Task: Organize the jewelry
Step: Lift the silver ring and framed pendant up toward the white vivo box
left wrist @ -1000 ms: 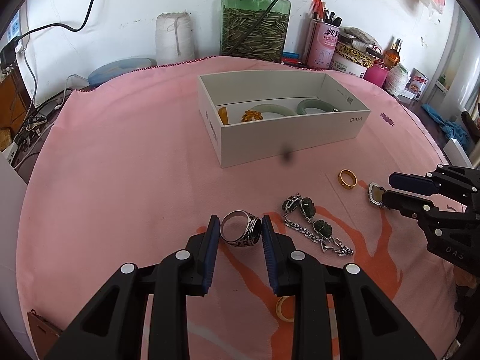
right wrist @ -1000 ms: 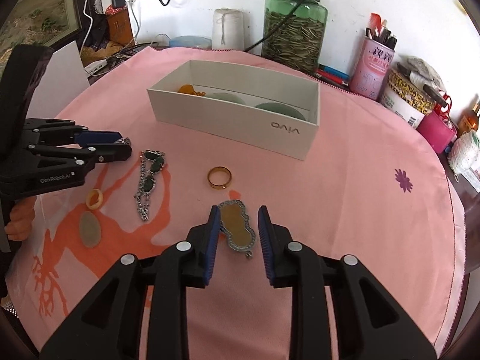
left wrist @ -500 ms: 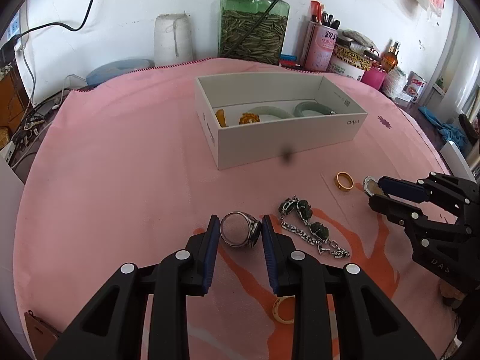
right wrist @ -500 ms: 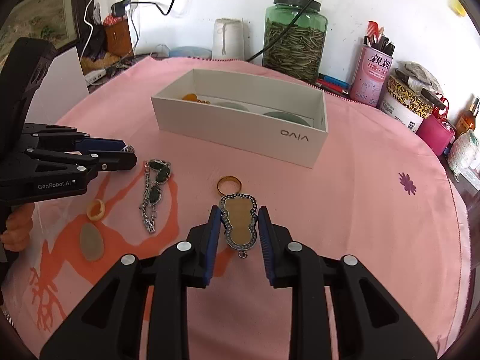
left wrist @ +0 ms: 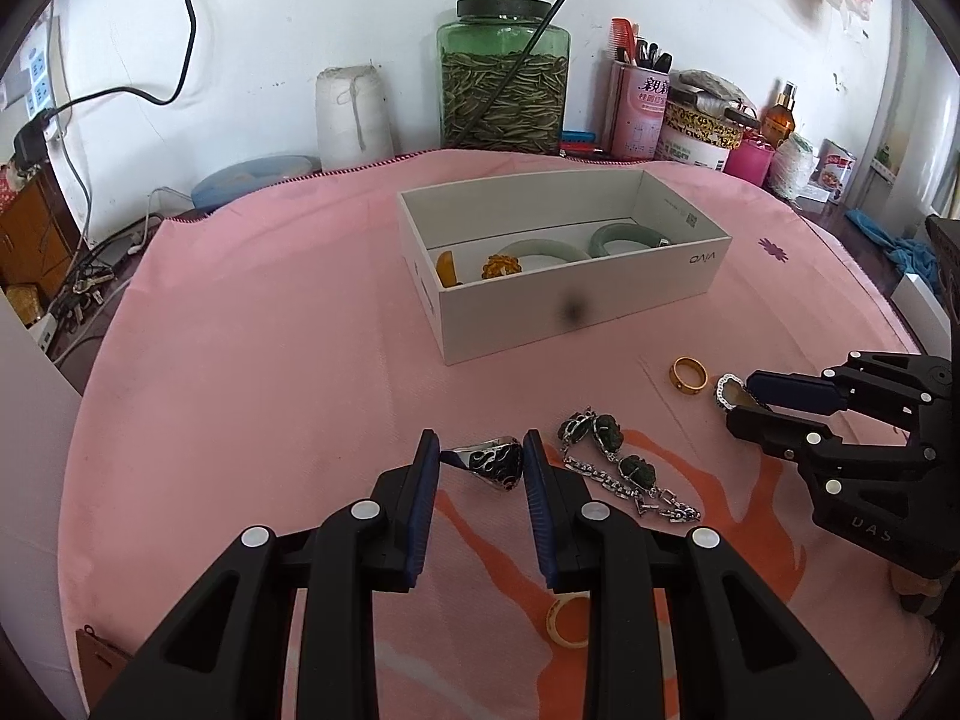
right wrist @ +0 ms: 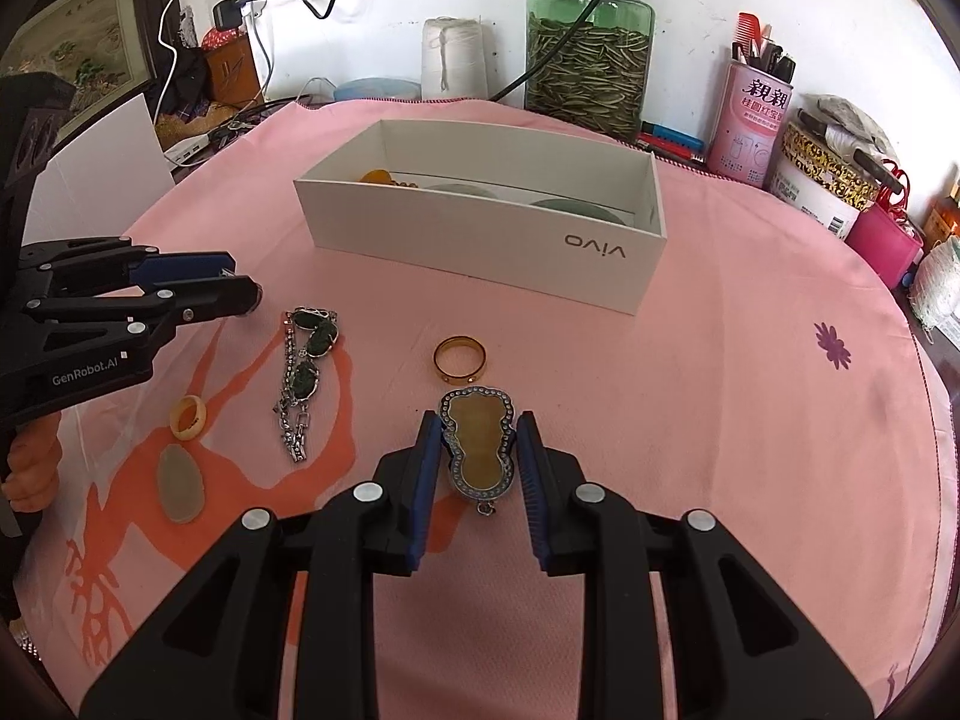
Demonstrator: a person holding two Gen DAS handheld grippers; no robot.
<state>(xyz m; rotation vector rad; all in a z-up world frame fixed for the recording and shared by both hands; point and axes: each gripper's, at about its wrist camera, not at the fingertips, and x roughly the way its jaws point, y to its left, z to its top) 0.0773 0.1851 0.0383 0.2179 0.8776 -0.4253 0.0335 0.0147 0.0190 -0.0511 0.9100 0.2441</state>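
Note:
My left gripper (left wrist: 480, 456) is shut on a silver ring with a black face (left wrist: 492, 461), held above the pink cloth. My right gripper (right wrist: 477, 444) is shut on a gourd-shaped amber pendant with a studded rim (right wrist: 478, 447), lifted off the cloth. The white box (left wrist: 576, 306) (right wrist: 480, 240) stands ahead and holds two green bangles (left wrist: 543, 252) and amber pieces (left wrist: 501, 267). On the cloth lie a gold ring (right wrist: 460, 358) (left wrist: 689, 373), a green-stone chain bracelet (right wrist: 306, 360) (left wrist: 612, 462), a pale yellow ring (right wrist: 189, 417) (left wrist: 570, 621) and an oval pale stone (right wrist: 179, 483).
Along the back wall stand a green glass jar of seeds (left wrist: 504, 78), a white thread spool (left wrist: 354, 114), a pink pen can (left wrist: 639, 111) and tins (right wrist: 822, 180). Cables hang over the jar. The round table's edge curves close on the right (right wrist: 936, 420).
Both grippers have risen with their pieces: the left lifted and turned the silver ring, the right raised the gourd pendant off the cloth. The loose jewelry has not moved.

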